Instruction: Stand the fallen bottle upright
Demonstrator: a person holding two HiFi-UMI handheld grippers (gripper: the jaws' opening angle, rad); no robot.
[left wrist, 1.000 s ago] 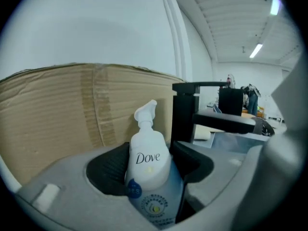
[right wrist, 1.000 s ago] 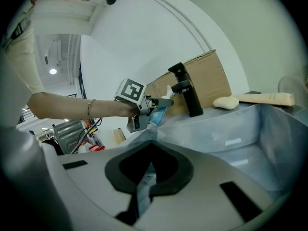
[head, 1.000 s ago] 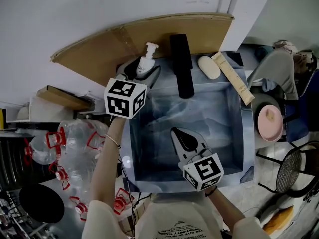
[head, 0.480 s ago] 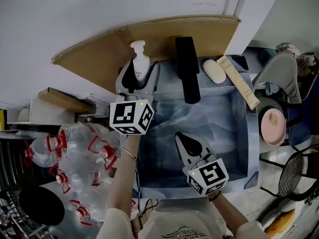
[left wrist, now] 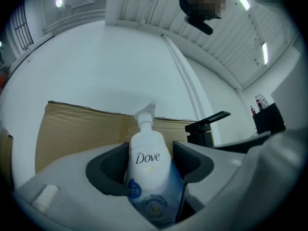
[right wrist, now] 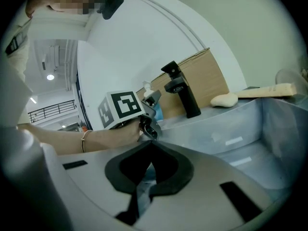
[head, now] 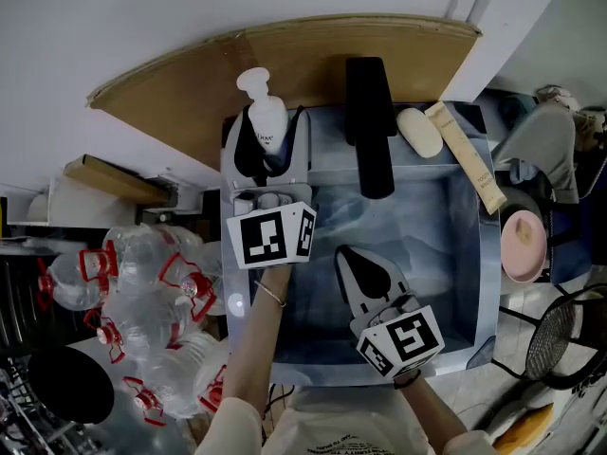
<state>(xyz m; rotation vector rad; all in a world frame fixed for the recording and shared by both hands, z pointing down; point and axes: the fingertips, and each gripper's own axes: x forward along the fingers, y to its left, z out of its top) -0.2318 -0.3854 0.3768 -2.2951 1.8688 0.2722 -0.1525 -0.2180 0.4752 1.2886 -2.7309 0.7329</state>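
**Pump bottle gripped at sink's back-left corner**

Head view: white pump bottle point(head: 268, 121) at 11 o'clock of sink basin point(head: 436, 254), by the back ledge, clamped in L gripper point(head: 272, 150). Jaws set wide, pads pressed on both flanks of the bottle's body. In left gripper view: nozzle at 12 o'clock, label right way up, so upright there. Base hidden behind the jaws; can't tell if resting on the ledge.

R gripper point(head: 348, 254) at 5 o'clock of L gripper, over the basin. Jaws closed tip to tip w/ nothing between, apart from the bottle.

Around and in the way:
- Cardboard sheet point(head: 313, 60) leaning on the wall at 12 o'clock of the bottle, close behind it.
- Black faucet point(head: 368, 121) at 3 o'clock of the bottle, near, spout reaching out over the basin; nearest obstacle on that side.
- Soap bar point(head: 419, 133) at 3 o'clock of the faucet.
- Long beige box point(head: 467, 159) just beside the soap, lying aslant on the ledge.
- Clear plastic bottles point(head: 142, 292) w/ red labels heaped at 8 o'clock of the gripped bottle, off the sink, well apart.
- Pink dish point(head: 524, 245) at 3 o'clock of the basin, outside it.
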